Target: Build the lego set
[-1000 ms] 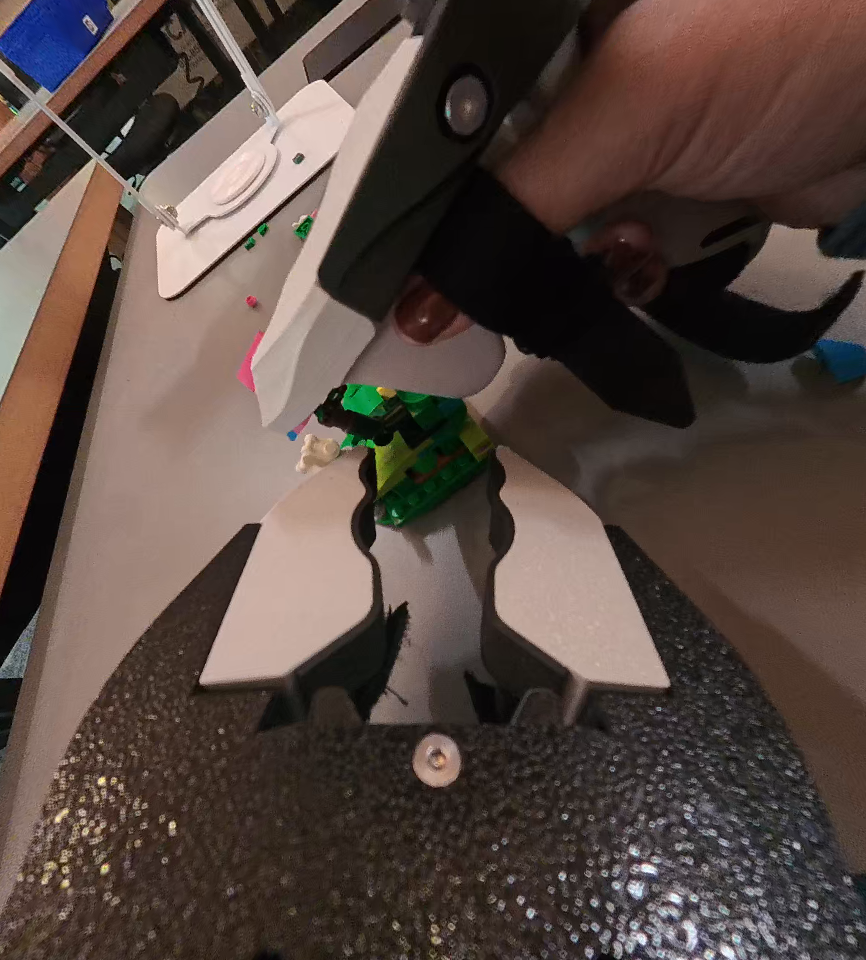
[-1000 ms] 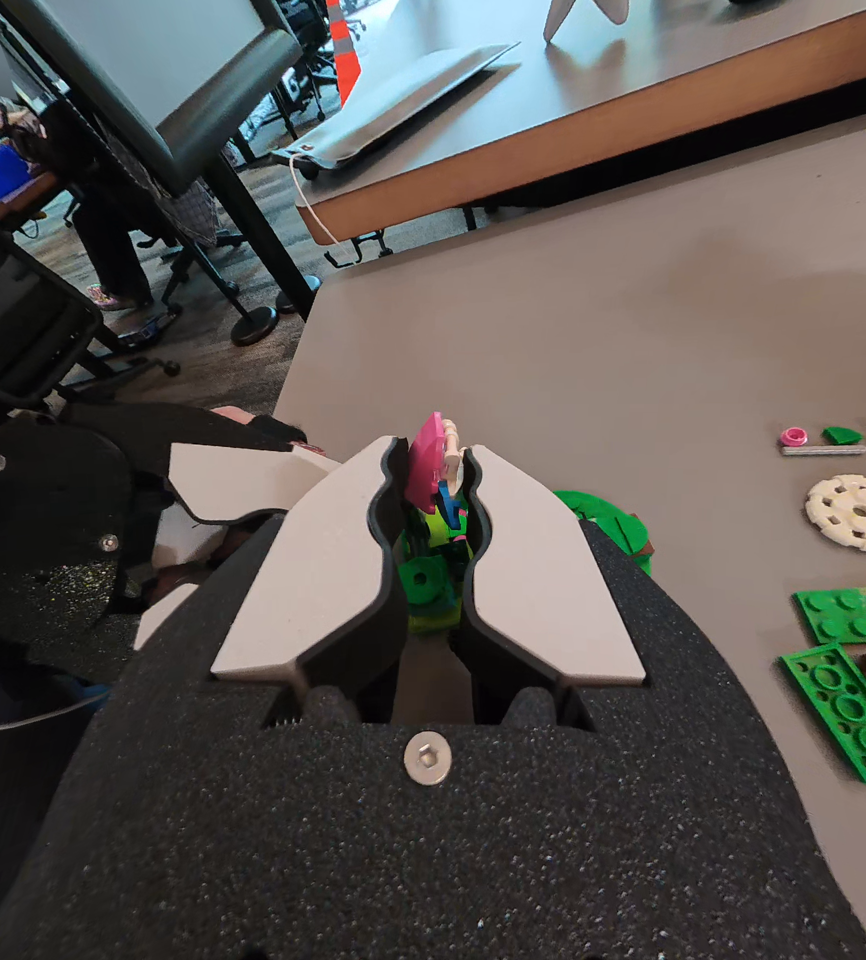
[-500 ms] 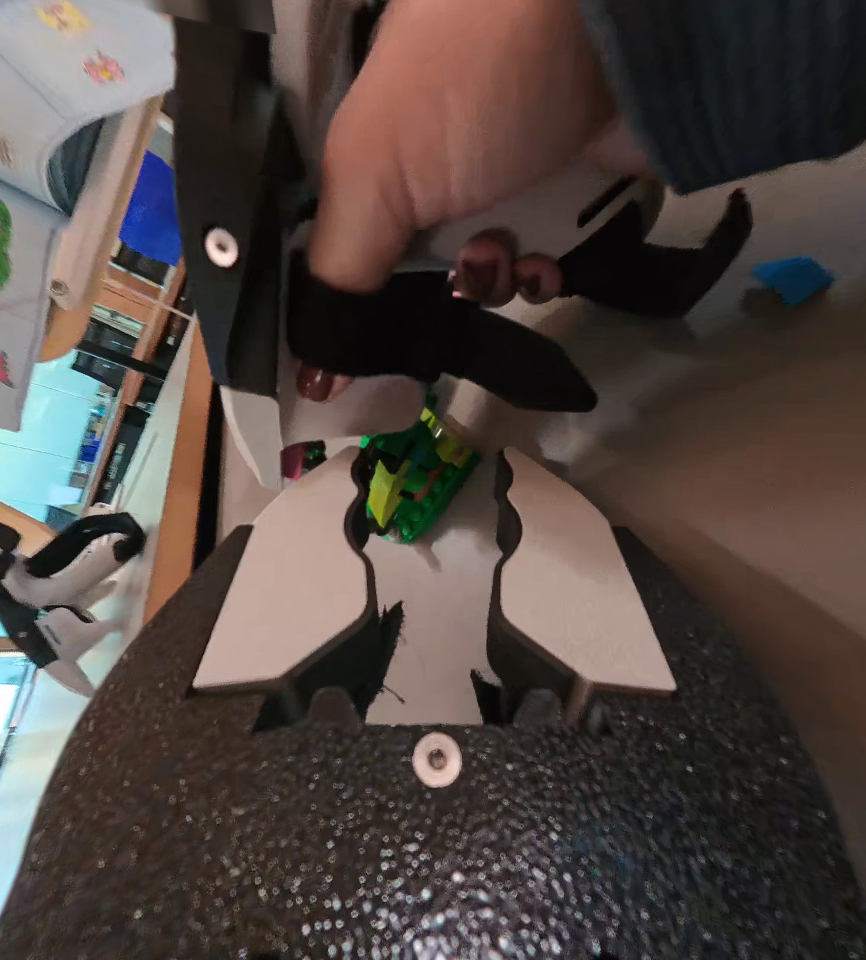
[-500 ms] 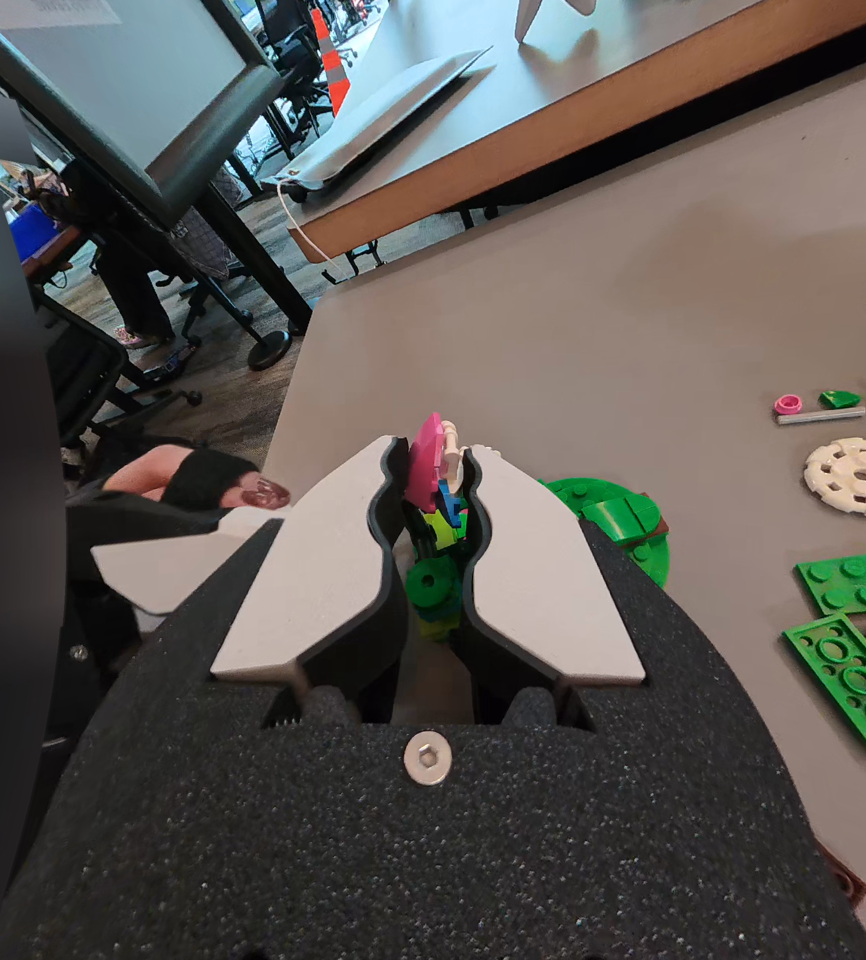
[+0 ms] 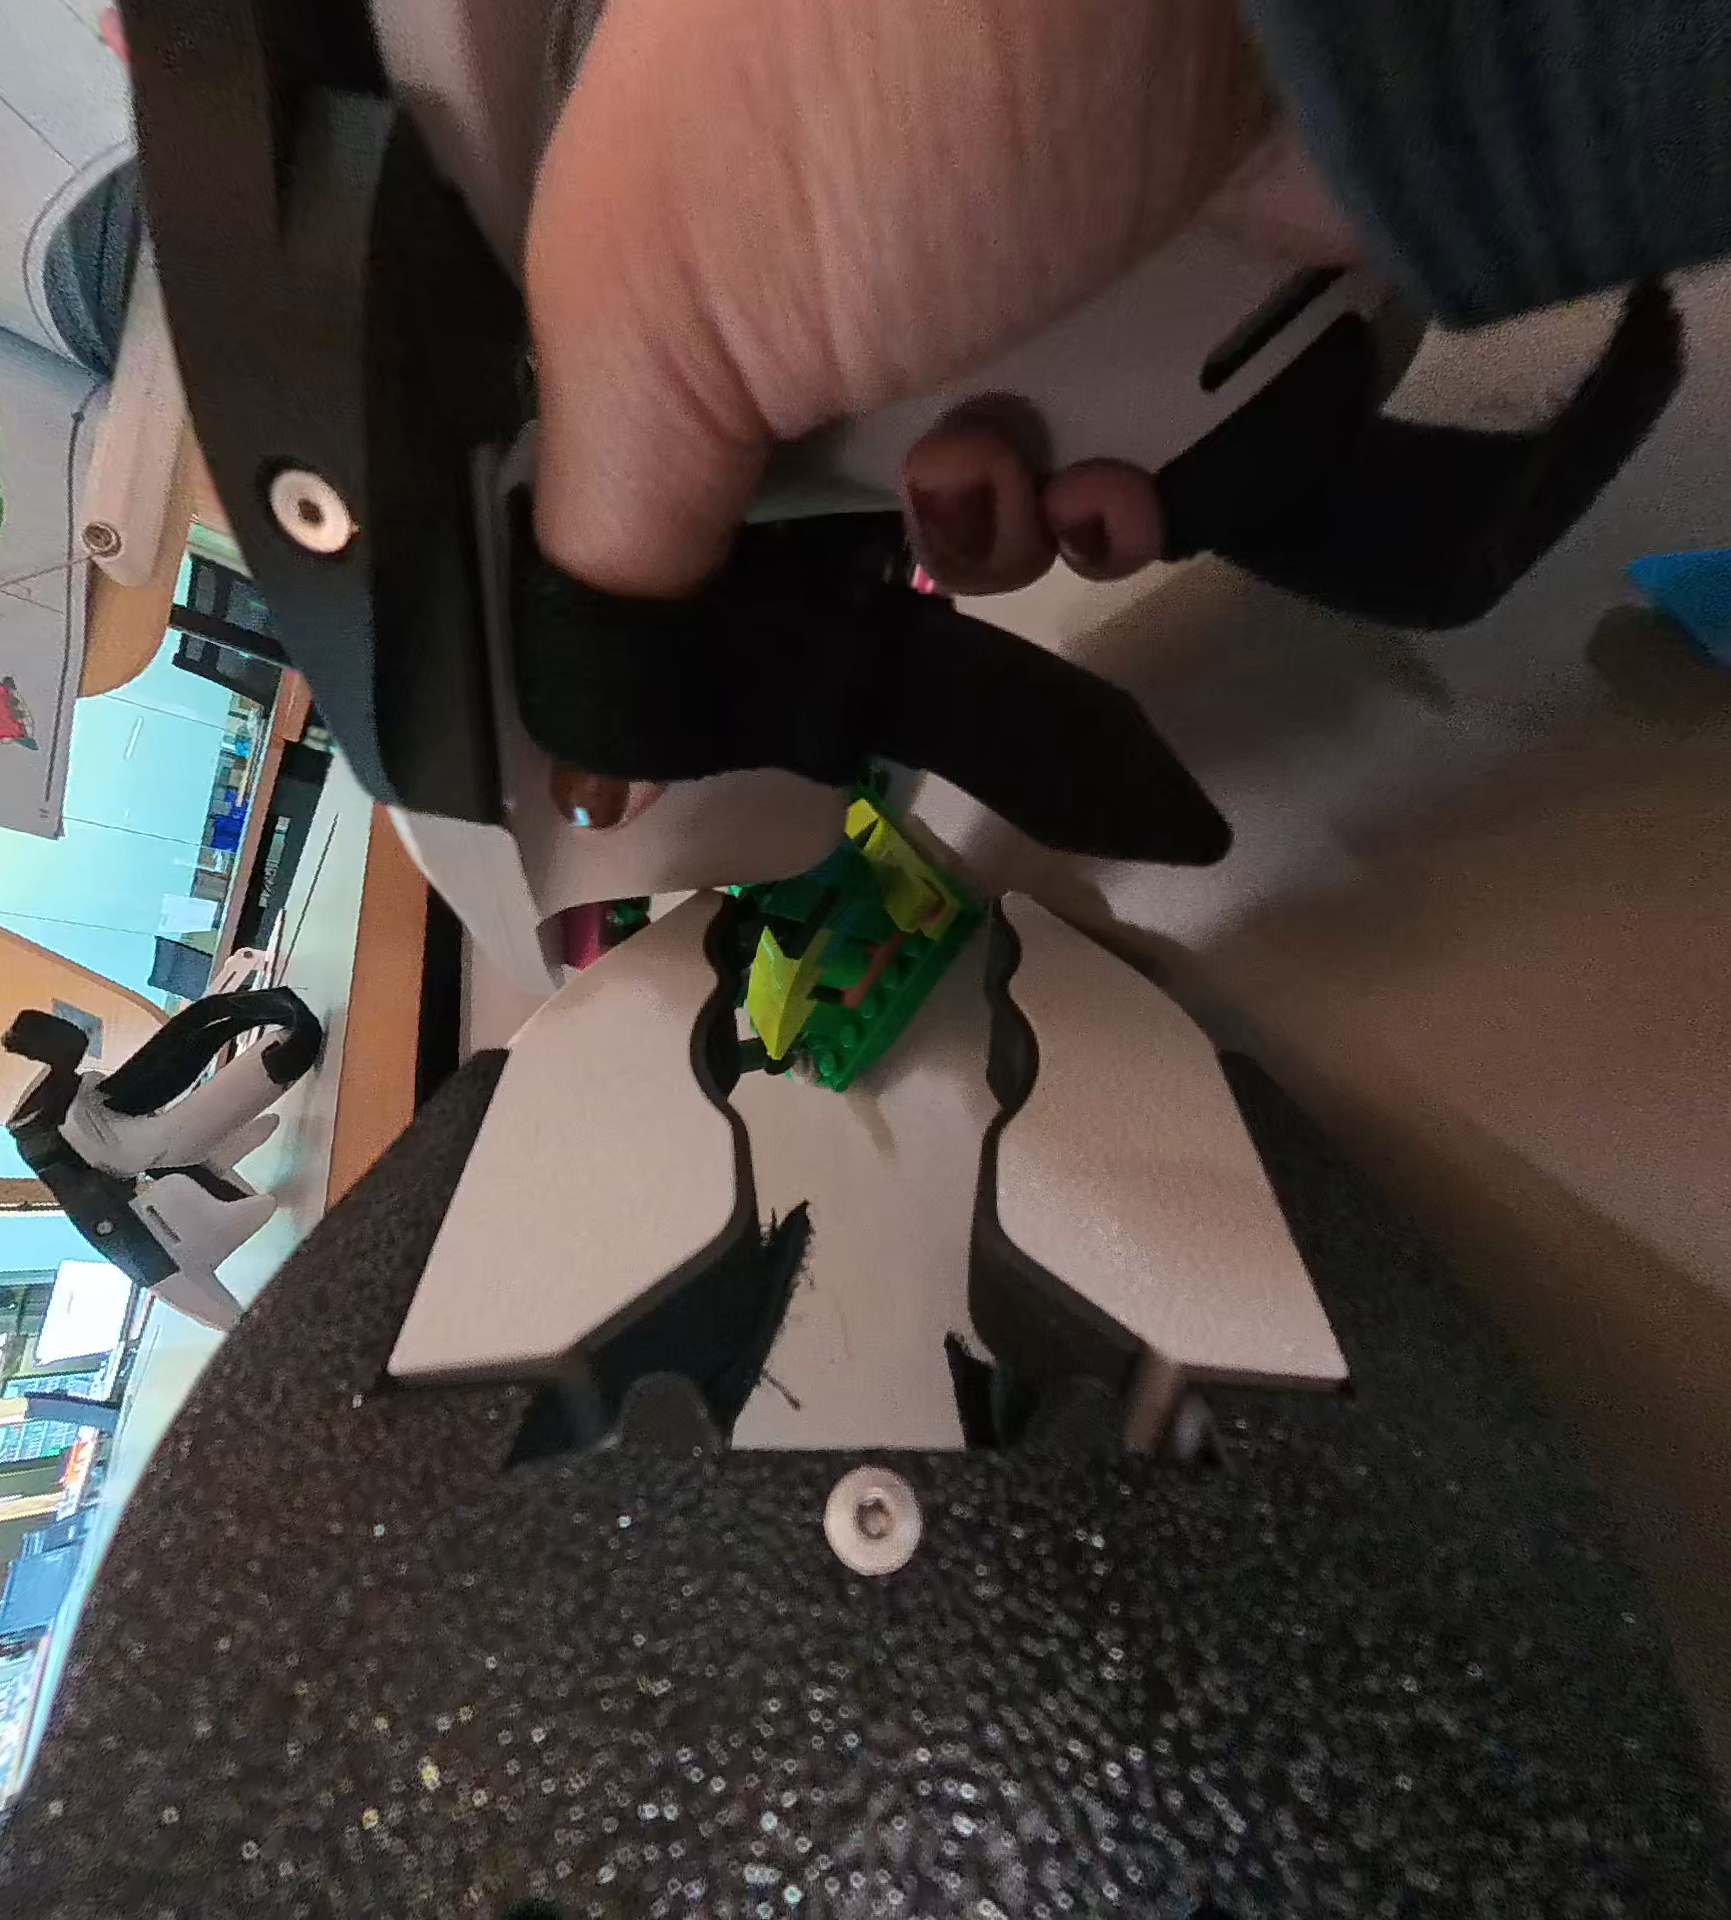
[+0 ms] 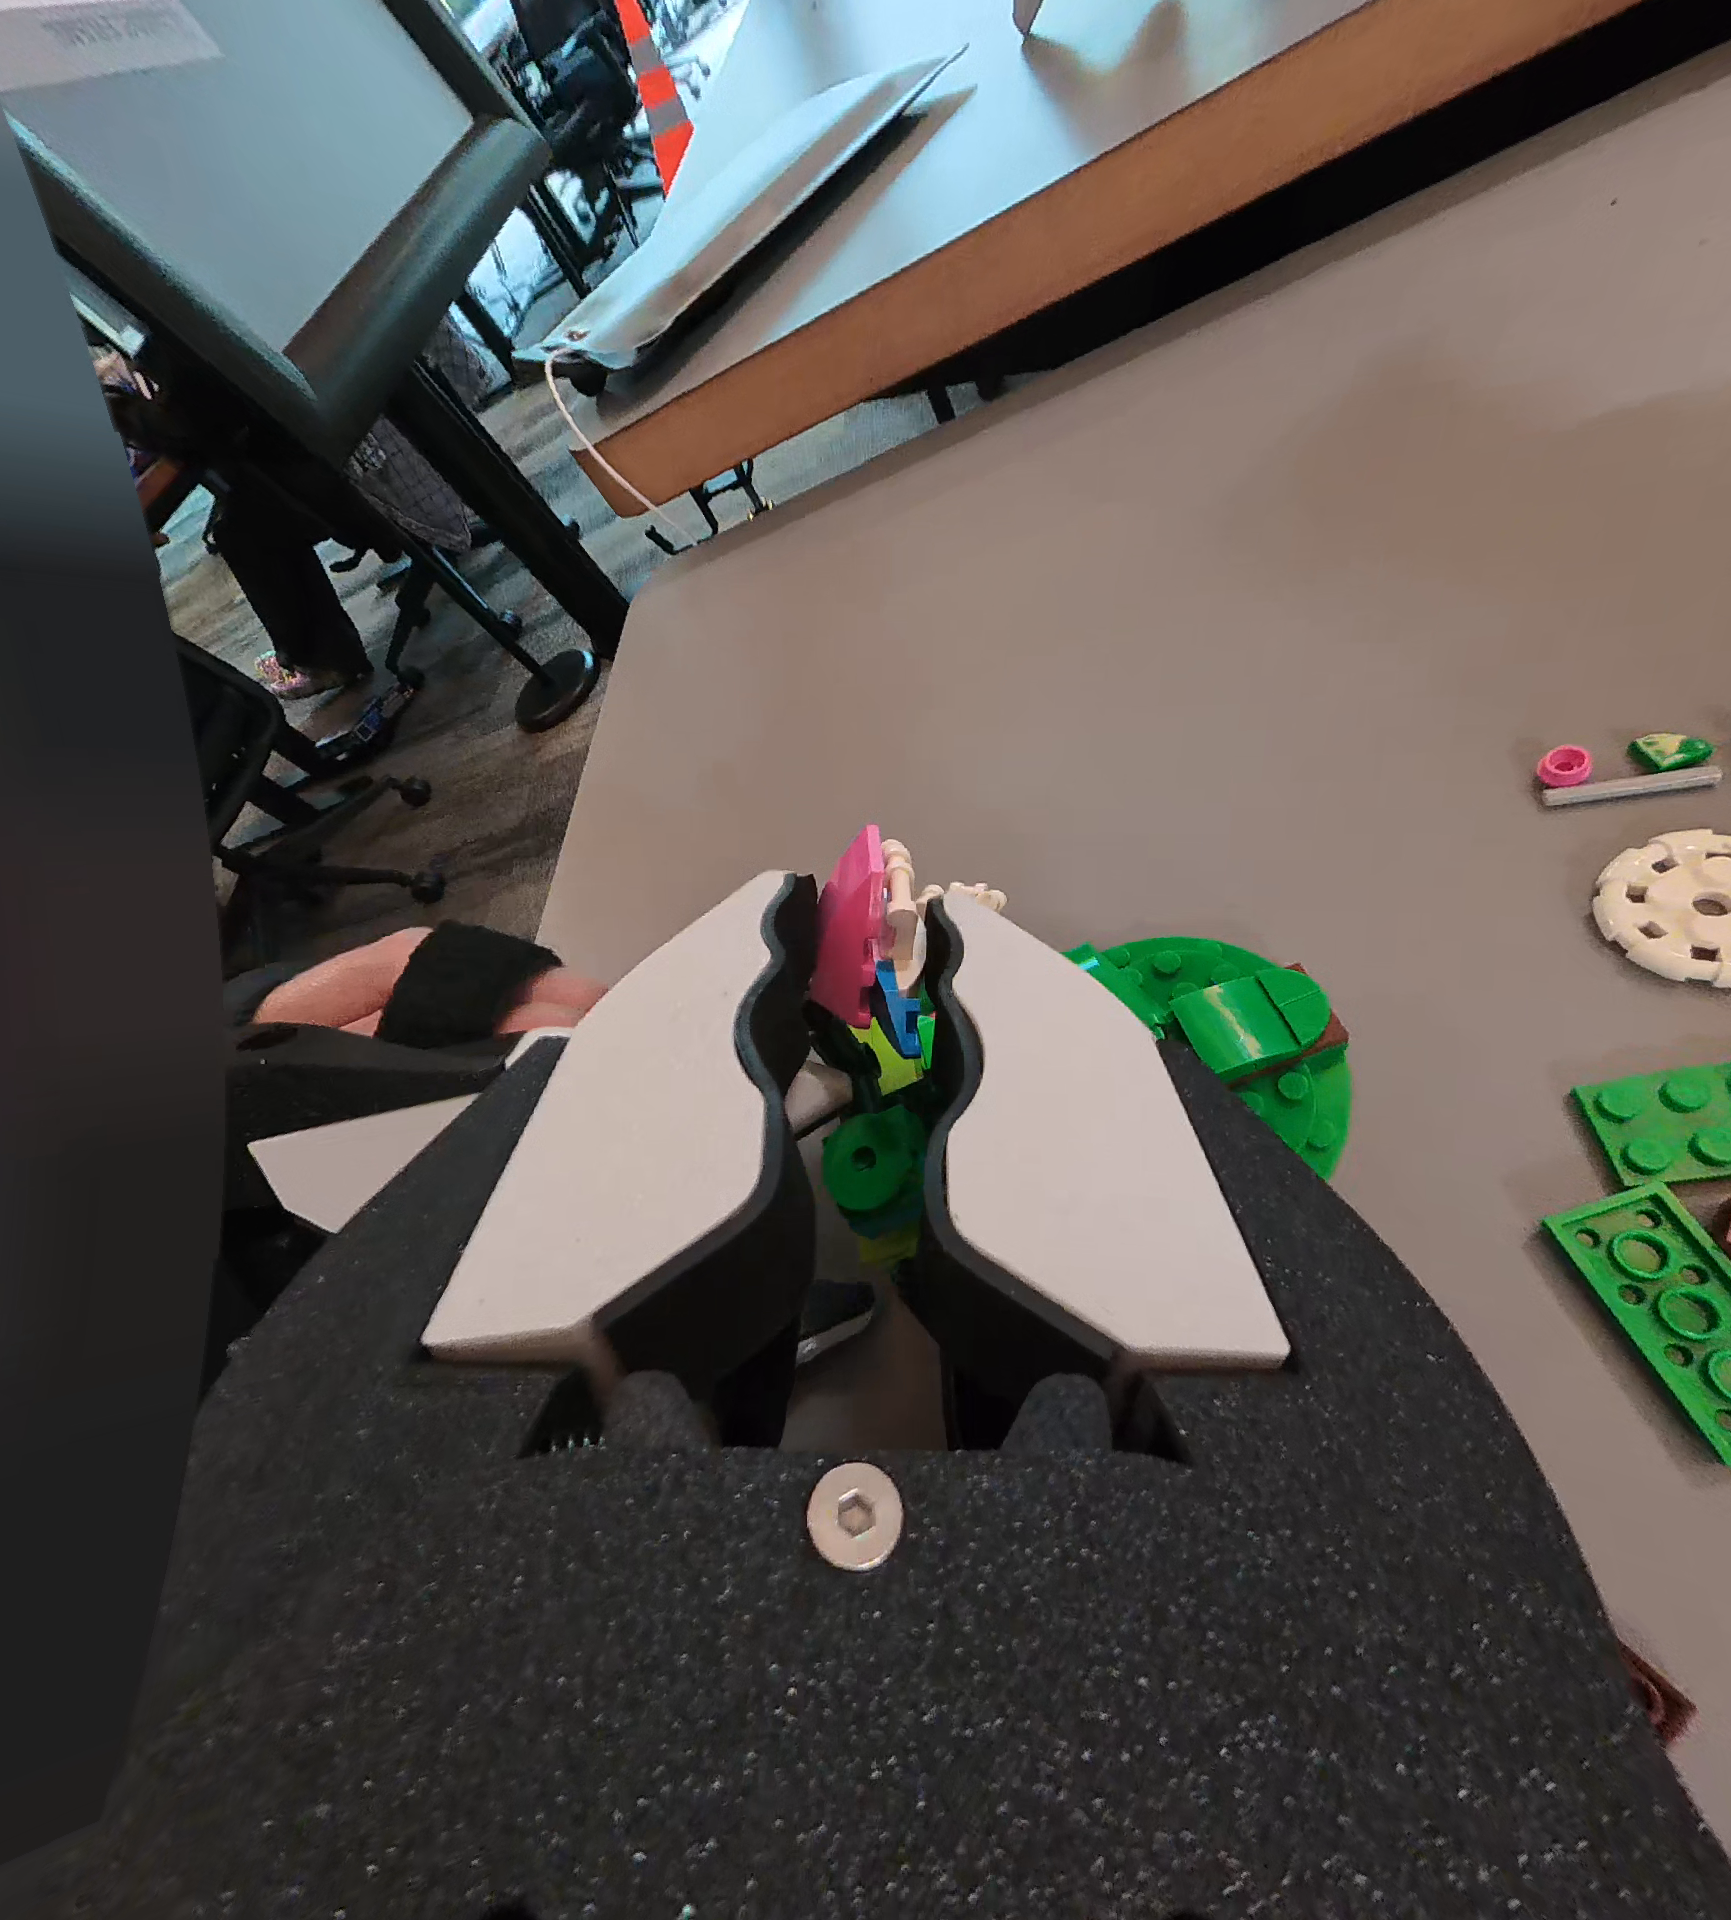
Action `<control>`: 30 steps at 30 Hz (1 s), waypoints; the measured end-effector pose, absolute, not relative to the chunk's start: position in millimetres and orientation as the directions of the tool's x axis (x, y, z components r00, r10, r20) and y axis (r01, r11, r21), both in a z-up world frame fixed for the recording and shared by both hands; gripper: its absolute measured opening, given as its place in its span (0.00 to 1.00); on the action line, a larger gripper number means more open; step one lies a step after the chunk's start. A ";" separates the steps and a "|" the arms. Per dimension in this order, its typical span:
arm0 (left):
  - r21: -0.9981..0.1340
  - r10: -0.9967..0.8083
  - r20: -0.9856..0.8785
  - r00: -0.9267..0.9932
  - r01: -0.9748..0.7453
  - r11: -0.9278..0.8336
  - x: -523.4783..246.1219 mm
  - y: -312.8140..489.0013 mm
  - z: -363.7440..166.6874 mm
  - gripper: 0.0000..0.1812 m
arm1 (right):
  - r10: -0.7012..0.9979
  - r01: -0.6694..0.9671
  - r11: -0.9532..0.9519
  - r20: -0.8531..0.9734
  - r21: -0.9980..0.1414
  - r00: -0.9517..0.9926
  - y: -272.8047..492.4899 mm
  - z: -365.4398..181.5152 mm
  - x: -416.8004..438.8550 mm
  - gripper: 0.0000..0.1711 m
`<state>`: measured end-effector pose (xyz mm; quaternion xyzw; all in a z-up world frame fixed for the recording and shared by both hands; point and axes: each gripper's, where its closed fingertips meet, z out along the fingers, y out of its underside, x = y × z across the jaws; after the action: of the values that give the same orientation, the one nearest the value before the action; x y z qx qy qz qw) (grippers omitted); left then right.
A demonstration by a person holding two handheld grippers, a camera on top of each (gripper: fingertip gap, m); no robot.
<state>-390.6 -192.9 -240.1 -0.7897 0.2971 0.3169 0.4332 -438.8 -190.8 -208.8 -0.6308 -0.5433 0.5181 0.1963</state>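
Pinching the small green-and-pink lego assembly (image 6: 876,1049) above the grey table (image 6: 1204,644), the right gripper (image 6: 856,935) should hold steady; the left gripper (image 5: 856,935), spread, closes squarely around its green base plate (image 5: 892,1013).

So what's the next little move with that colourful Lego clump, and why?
Probably ease the left gripper forward and close on the Lego clump. Its fingers stand open with the clump's green end between their tips, while the right gripper already clamps it.
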 end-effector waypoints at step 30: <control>-0.530 -0.225 -0.748 0.624 -0.766 -0.363 -379.9 -193.5 -241.7 0.14 | 0.700 0.407 -0.638 -0.713 -0.653 -0.045 -179.2 -209.7 -435.8 0.11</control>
<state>-379.9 -193.5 -241.7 -0.7725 0.3208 0.2915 0.4640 -435.8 -179.2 -209.7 -0.6799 -0.4071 0.5975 0.1226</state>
